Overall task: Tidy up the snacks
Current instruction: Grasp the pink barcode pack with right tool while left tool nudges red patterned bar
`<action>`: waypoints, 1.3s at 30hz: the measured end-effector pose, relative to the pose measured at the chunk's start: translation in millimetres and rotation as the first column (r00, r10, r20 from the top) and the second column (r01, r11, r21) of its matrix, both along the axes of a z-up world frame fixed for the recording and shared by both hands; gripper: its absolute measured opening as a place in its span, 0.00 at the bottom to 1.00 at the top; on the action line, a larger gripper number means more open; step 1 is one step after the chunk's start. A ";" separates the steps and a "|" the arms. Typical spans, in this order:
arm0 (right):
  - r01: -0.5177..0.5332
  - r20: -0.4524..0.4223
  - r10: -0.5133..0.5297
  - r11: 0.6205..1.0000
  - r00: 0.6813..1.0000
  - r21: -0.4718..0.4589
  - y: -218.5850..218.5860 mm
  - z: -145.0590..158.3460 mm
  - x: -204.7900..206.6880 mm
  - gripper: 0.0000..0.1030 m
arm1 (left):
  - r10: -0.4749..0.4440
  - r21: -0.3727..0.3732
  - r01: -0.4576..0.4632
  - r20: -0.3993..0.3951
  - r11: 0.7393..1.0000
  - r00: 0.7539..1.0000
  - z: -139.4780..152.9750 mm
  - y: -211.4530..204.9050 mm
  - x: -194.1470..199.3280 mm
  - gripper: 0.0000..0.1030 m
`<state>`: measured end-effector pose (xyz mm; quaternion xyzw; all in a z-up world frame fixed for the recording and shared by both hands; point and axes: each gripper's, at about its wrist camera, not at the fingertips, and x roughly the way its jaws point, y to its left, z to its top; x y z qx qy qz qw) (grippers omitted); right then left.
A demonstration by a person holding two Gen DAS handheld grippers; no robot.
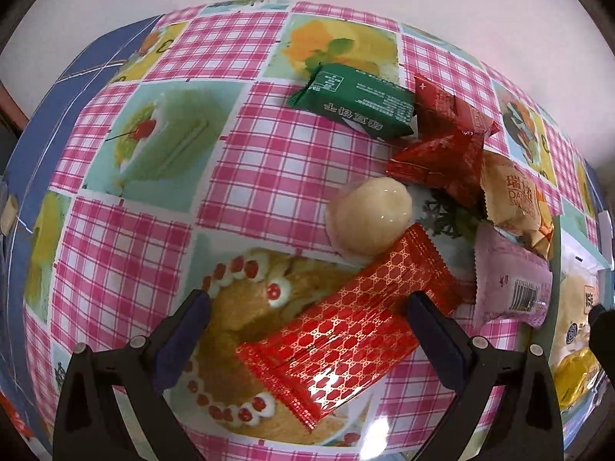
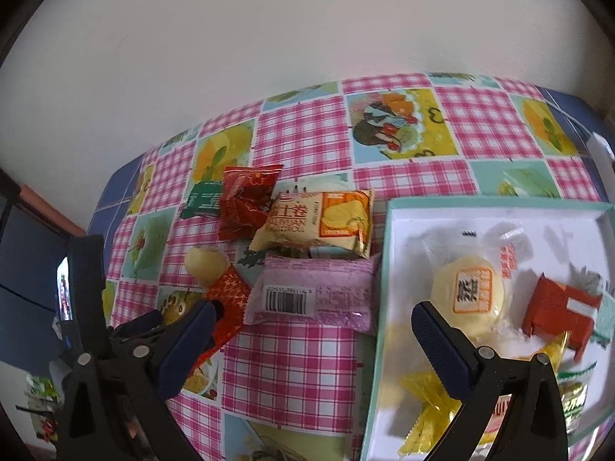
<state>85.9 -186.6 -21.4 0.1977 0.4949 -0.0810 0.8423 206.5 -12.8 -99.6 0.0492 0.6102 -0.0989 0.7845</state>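
Snacks lie loose on the checked tablecloth (image 1: 127, 253). My left gripper (image 1: 307, 311) is open, its fingers on either side of a long red patterned packet (image 1: 346, 315); whether they touch it I cannot tell. Beyond lie a pale round bun (image 1: 371, 217), a green packet (image 1: 357, 101), crumpled red packets (image 1: 446, 142), a yellow roll packet (image 2: 319, 223) and a pink packet (image 2: 311, 292). My right gripper (image 2: 313, 319) is open above the left rim of a white box (image 2: 388, 253), which holds a wrapped yellow bun (image 2: 467, 296), a red carton (image 2: 557, 315) and yellow wrappers (image 2: 426, 415).
The table's far edge meets a plain white wall (image 2: 269, 38). A blue surface (image 1: 34, 134) borders the cloth on the left. The left half of the cloth carries only printed cake pictures (image 1: 153, 134). In the right wrist view, the left gripper's black body (image 2: 88, 269) stands at the left edge.
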 end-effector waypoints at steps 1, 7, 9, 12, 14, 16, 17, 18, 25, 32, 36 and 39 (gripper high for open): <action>-0.014 -0.005 0.014 1.000 1.000 -0.001 1.6 -1.0 3.9 0.96 | -0.001 0.006 0.001 0.001 1.000 1.000 -0.9 1.7 2.0 0.98; -0.094 -0.033 0.094 0.996 0.995 -0.012 14.3 -7.5 33.2 0.88 | 0.037 -0.003 -0.037 0.000 0.999 0.999 -7.2 20.8 12.0 0.99; -0.116 -0.047 0.114 0.993 0.992 -0.022 17.5 -10.5 42.4 0.87 | 0.054 -0.007 -0.054 -0.004 0.999 0.999 -9.1 37.3 12.4 0.99; -0.155 -0.077 0.151 0.987 0.986 -0.041 20.9 -17.2 55.6 0.80 | 0.091 -0.010 -0.091 -0.009 0.996 0.996 -13.2 60.6 16.2 0.99; -0.180 -0.089 0.176 0.983 0.980 -0.044 21.4 -22.2 61.1 0.80 | 0.105 -0.012 -0.105 -0.013 0.994 0.994 -16.1 72.3 16.3 0.99; -0.200 -0.097 0.195 0.979 0.976 -0.045 21.1 -28.4 64.9 0.80 | 0.119 -0.014 -0.119 -0.017 0.993 0.993 -13.6 91.3 15.2 0.99; -0.206 -0.100 0.201 0.978 0.974 -0.040 20.5 -32.0 66.2 0.80 | 0.125 -0.016 -0.125 -0.019 0.992 0.992 -13.0 96.6 13.3 0.99; -0.210 -0.106 0.205 0.977 0.973 -0.034 19.3 -36.0 66.8 0.80 | 0.127 -0.016 -0.128 -0.022 0.992 0.992 -13.0 101.4 12.4 0.99; -0.189 -0.138 0.192 0.981 0.972 0.033 16.2 -48.7 49.2 0.80 | 0.129 -0.013 -0.129 -0.034 0.992 0.991 -19.0 108.5 14.1 0.99; -0.146 -0.170 0.166 0.982 0.972 0.122 16.7 -52.7 23.8 0.80 | 0.112 -0.009 -0.113 -0.059 0.994 0.992 -8.4 90.9 1.1 0.98; -0.150 -0.156 0.174 0.977 0.972 0.154 22.6 -46.3 11.6 0.80 | 0.090 -0.016 -0.091 -0.072 0.996 0.993 -6.1 84.8 -3.6 0.98; -0.175 -0.155 0.192 0.977 0.969 0.120 30.4 -41.3 6.1 0.80 | 0.079 -0.017 -0.081 -0.077 0.997 0.994 -4.1 80.3 -6.8 0.98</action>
